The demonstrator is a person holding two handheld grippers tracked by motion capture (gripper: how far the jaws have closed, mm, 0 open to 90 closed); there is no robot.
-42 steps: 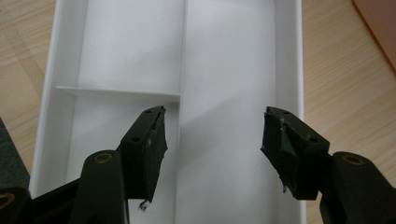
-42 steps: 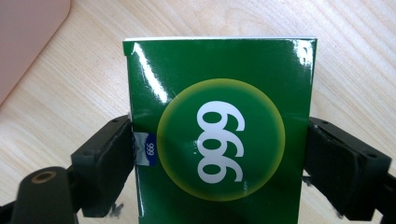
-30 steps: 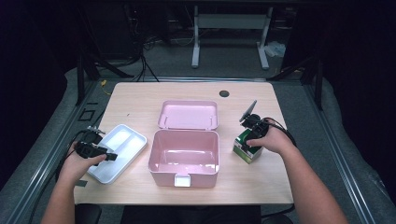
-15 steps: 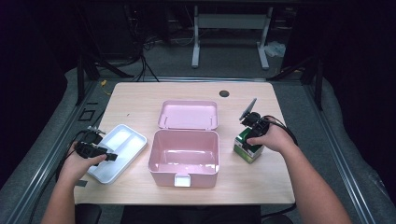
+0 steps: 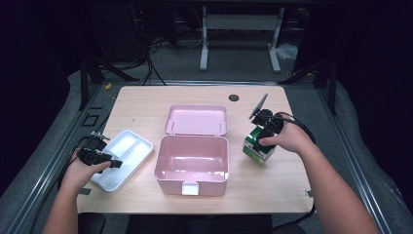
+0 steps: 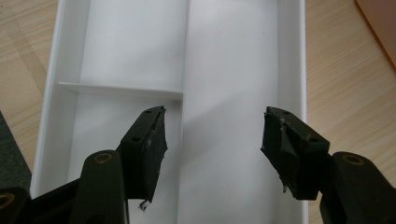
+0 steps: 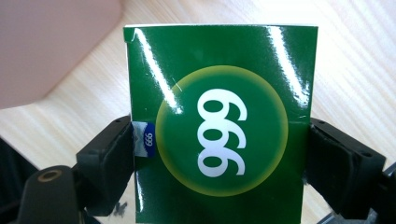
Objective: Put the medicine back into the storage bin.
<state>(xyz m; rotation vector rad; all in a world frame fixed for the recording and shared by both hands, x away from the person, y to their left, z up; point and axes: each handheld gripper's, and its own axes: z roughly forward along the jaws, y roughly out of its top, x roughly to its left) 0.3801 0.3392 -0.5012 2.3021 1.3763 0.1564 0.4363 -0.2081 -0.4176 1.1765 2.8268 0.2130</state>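
A glossy green box [image 7: 219, 70] marked 999 in a yellow circle stands on the table [image 5: 146, 105], right of the pink box. My right gripper [image 7: 222, 128] is shut on it, a jaw pressed to each side; in the high view the right gripper [image 5: 261, 140] comes down on the green box [image 5: 254, 150] from above. My left gripper [image 6: 215, 116] is open over a white divided tray [image 6: 224, 56] with nothing between its fingers. From above, the left gripper [image 5: 113, 163] sits at the near left edge of the tray [image 5: 131, 146].
An open pink box [image 5: 192, 141], empty inside, stands mid-table with its lid [image 5: 196, 119] lying flat behind it. A dark round hole [image 5: 234, 97] marks the table's far right. Bare wood lies along the far side and the near right corner.
The right hand has shifted very slightly on the green box, which stays on the table. The left hand and tray have not moved.
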